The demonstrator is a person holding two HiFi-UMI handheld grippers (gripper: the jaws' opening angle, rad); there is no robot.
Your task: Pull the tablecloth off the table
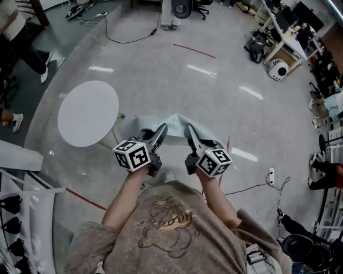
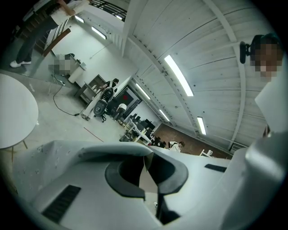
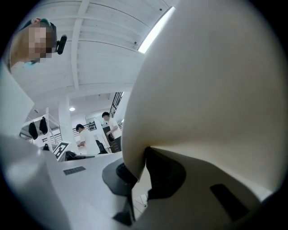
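The left hand-held gripper (image 1: 162, 128) and right hand-held gripper (image 1: 188, 129) pinch only thin edges of the pale fabric tablecloth (image 1: 177, 121), so a tug may slip it loose.

1. the place was a large open lab or workshop hall, with a bare polished grey floor (image 1: 161, 80) marked by red tape lines (image 1: 194, 51).
2. loose cables (image 1: 128, 38) and a power strip (image 1: 271, 174) lay on the floor.
3. desks with monitors (image 1: 286, 24) and an office chair (image 1: 185, 8) stood along the edges.
4. the high white panelled ceiling (image 2: 216, 54) carried long strip lights (image 2: 179, 75).
5. people (image 3: 81, 134) stood at far workstations.
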